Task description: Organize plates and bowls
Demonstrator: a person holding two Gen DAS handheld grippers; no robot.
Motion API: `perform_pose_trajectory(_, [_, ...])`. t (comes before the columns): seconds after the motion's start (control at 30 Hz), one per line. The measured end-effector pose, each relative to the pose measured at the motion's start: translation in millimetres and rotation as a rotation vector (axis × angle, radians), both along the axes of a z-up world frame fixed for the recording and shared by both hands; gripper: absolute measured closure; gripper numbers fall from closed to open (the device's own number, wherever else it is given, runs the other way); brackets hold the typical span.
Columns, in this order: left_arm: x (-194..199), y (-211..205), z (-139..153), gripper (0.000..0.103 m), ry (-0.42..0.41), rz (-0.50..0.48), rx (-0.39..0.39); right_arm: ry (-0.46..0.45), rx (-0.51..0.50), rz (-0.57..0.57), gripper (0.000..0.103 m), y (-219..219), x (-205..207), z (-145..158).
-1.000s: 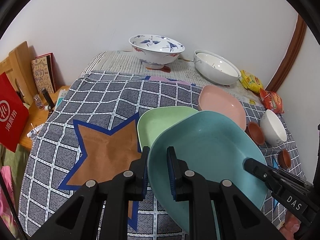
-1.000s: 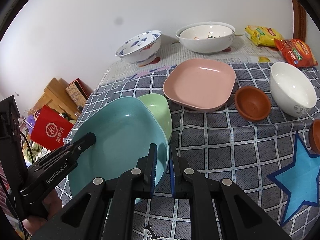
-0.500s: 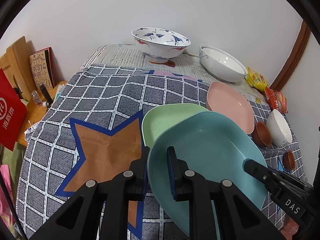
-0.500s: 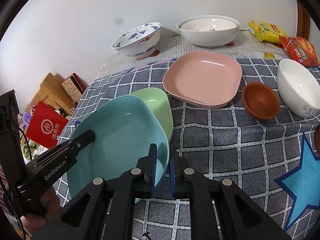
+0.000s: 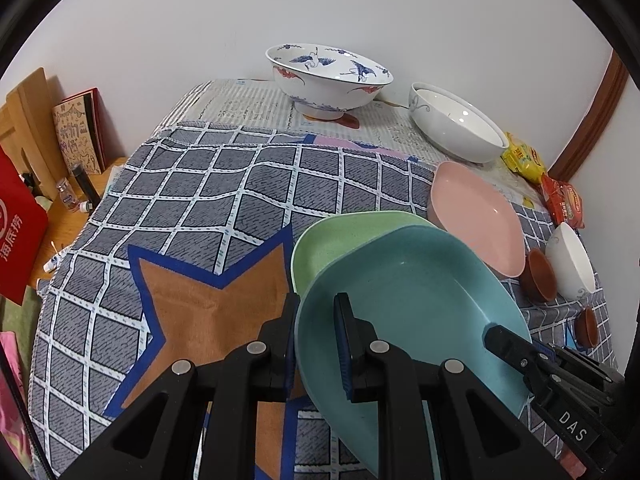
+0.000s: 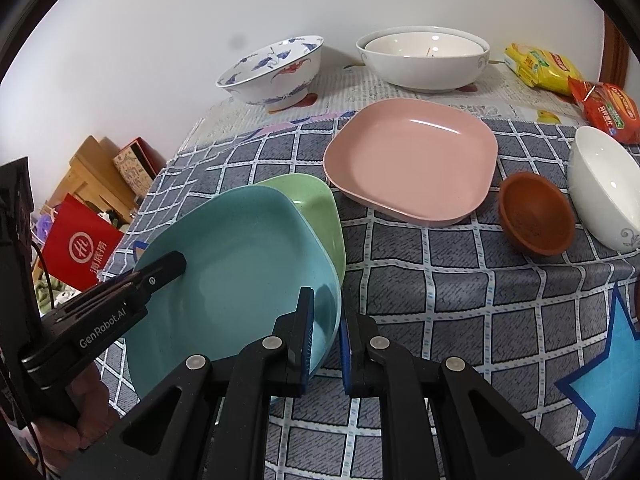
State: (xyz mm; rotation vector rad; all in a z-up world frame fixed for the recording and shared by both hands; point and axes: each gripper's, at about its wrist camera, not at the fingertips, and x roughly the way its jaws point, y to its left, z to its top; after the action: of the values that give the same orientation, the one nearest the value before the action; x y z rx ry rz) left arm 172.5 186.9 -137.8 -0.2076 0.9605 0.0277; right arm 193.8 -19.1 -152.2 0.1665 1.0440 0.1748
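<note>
compared with a second ago, both grippers and the teal plate (image 5: 416, 304) they carry sit lower and closer over the green plate (image 5: 340, 236); the bowls at the back of the table appear larger in both views.

left gripper (image 5: 316, 340): jaws narrow, clamped on the near-left rim of the teal plate, one finger under the rim and one inside the dish. the gripper points steeply downward toward the checked cloth (image 5: 192, 200).

right gripper (image 6: 326, 332): jaws narrow, clamped on the opposite rim of the same plate, one pad inside and one outside. it also points steeply downward. the hand (image 6: 84, 412) holding the left gripper shows at the lower left of the right wrist view.

teal plate: held tilted between the two grippers, overlapping the green plate, which lies on the cloth beside an orange star patch (image 5: 208, 320). whether the two plates touch cannot be told.

pink plate (image 6: 412, 160): lies flat on the cloth, just beyond the green plate. a brown bowl (image 6: 534, 216) and a white bowl (image 6: 604, 188) stand to its right. a blue-patterned bowl (image 6: 276, 68) and a large white bowl (image 6: 424, 60) stand near the wall.
</note>
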Motion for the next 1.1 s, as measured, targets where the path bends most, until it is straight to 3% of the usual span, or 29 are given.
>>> perform_pose_trajectory(1.1, [49.0,3.1,-8.3,0.082,-0.052,-0.031,-0.001,-0.073,-0.158,0.029,0.083,23.1,14.8,-5.6])
